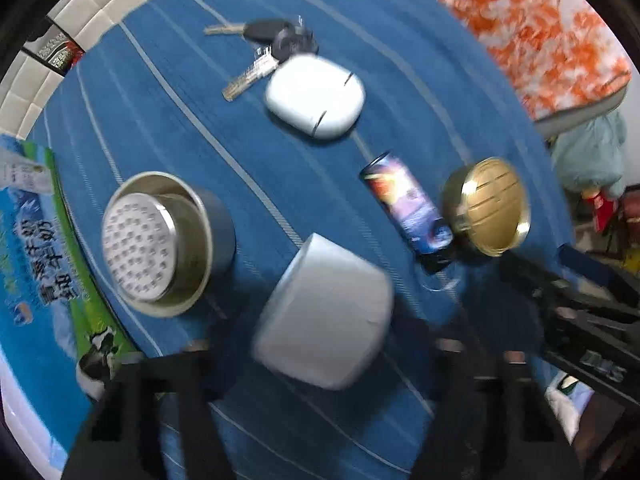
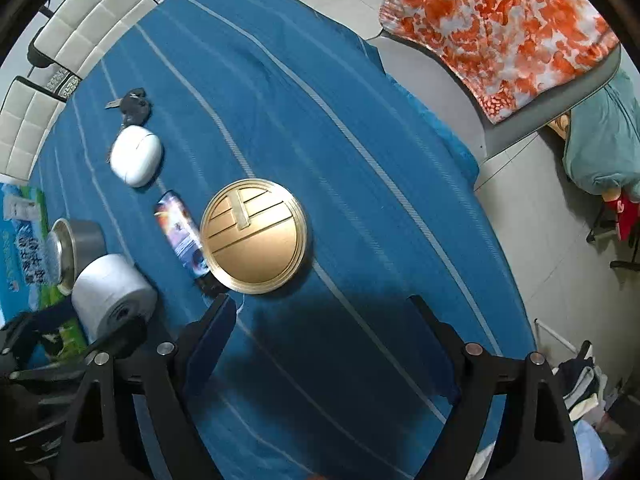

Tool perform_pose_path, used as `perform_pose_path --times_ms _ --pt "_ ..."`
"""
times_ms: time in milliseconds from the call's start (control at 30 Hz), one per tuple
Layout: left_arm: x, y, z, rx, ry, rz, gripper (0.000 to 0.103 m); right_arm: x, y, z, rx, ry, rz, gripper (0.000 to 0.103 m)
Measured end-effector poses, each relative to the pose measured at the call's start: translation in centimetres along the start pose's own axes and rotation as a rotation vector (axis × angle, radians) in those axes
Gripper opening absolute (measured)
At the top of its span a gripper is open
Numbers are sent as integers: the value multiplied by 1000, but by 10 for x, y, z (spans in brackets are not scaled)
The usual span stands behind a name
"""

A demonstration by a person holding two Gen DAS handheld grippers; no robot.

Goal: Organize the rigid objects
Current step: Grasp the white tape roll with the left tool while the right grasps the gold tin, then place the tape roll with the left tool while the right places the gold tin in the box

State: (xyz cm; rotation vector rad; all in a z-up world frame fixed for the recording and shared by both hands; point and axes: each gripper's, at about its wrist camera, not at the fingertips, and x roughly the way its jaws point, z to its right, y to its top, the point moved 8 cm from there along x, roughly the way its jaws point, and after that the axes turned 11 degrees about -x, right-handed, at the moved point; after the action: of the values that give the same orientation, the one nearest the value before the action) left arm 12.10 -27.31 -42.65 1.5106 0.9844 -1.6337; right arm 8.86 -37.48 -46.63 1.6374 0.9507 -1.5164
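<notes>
The left gripper (image 1: 320,354) stands with its fingers spread wide, holding nothing, the white roll (image 1: 325,318) lying between them just ahead. The right gripper (image 2: 320,312) is also spread wide and empty above the blue striped cloth (image 2: 360,128). Taking the gold round lid (image 2: 254,236) as the landmark: it sits just beyond the right fingertips, the printed tube (image 2: 182,236) touching its left edge. Further left of the lid lie the white case (image 2: 136,157), the keys (image 2: 134,105) and the steel bowl (image 2: 74,248).
</notes>
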Motion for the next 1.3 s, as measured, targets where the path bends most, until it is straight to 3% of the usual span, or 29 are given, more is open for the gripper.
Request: perform_pose_path --times_ms 67,167,267,500,567,633,833,1100,1300 --pt "1 3 -1 -50 -20 9 39 2 7 -4 -16 -5 17 88" --pt "1 0 -13 -224 -55 -9 39 4 22 -12 -36 -10 41 88" --pt "9 -4 -18 -340 -94 -41 38 15 37 -22 -27 45 23 88" --pt "14 3 -9 -327 -70 -27 37 42 50 -34 -75 -14 -51 87" --pt "15 6 -8 -329 -68 -22 36 42 49 -35 -94 -79 -54 77" --pt "14 5 -9 -327 -57 -11 36 41 50 -36 -96 -84 -41 68" --pt "3 -4 -5 -316 -24 28 36 36 41 -35 -110 -102 -50 67" --pt "-63 -13 1 -297 -24 195 36 -25 15 -45 -205 -97 53 67" --pt "-123 -40 -46 -370 -58 325 36 -97 -11 -83 -311 -54 159 67"
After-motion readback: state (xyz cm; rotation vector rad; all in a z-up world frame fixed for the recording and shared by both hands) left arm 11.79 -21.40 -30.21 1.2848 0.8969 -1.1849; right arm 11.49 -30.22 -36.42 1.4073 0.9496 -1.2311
